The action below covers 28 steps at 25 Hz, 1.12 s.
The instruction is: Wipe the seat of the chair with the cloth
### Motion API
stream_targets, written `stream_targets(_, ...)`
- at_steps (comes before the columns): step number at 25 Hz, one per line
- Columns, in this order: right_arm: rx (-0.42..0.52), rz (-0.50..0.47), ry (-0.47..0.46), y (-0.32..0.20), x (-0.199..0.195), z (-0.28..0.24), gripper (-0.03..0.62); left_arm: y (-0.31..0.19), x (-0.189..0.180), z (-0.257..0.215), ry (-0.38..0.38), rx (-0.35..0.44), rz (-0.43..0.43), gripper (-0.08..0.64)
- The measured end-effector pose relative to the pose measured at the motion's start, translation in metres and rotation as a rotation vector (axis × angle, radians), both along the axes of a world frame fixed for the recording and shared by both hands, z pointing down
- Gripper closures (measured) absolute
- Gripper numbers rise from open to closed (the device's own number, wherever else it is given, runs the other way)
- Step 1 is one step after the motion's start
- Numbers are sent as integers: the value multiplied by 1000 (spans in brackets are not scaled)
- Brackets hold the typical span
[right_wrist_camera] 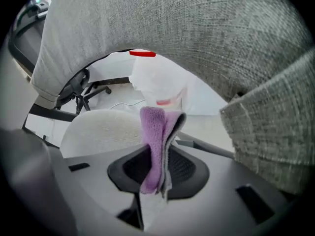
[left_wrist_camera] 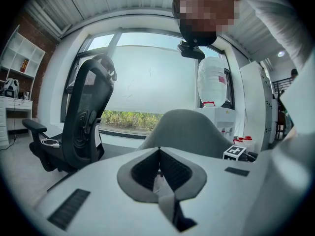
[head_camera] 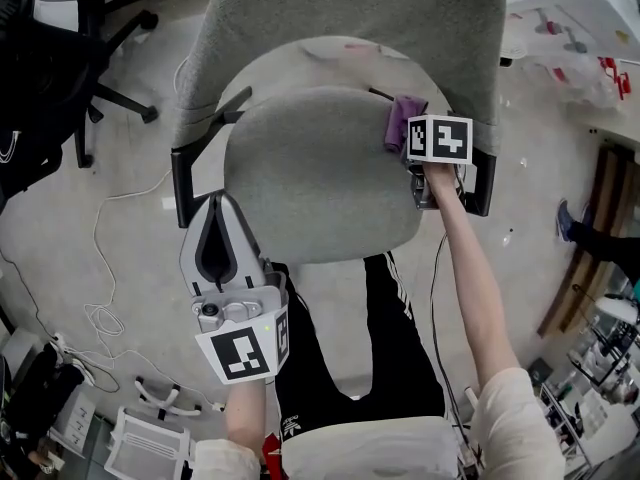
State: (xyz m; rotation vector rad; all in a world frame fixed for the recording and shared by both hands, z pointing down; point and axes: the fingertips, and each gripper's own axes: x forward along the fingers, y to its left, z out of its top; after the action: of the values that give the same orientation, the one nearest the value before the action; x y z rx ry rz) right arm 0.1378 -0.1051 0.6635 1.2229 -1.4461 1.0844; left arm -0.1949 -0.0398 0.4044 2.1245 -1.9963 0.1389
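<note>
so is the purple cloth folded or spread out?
Folded: the purple fleece cloth is doubled over into a narrow upright bunch, pinched in the right gripper.

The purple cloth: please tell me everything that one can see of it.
The cloth is purple and fuzzy, like microfibre, with a paler grey edge. It is folded into a narrow strip, pinched between the jaws of the right gripper, its end sticking out past them. It sits at the rear right edge of the grey chair seat, near the backrest; whether it touches the seat is unclear.
</note>
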Motion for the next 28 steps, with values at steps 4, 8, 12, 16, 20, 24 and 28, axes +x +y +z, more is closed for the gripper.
stream_targets(4,6,18,20,0,8,0,502,1,0,-4,-9,6,8,548)
stream_targets(8,5,38,21,-1,16,0,501,4,-2,-3,-10,1,7,548)
stream_targets(12,21,36,48,-3,17,-3,502,7,-7,-4,-6,1,-3,548)
stream_targets(16,113,78,-6,-6,0,-29,502,12,-20,-4,-8,2,-19,548)
stream_targets(20,136,44,-228,15,-85,-54,502,17,-36,0,-18,-7,-47,548)
stream_targets(24,81,-62,-412,49,-190,-59,502,19,-46,-5,-26,-3,-64,548)
stream_targets(28,7,-137,-532,81,-278,-54,502,22,-58,-4,-32,1,-78,548)
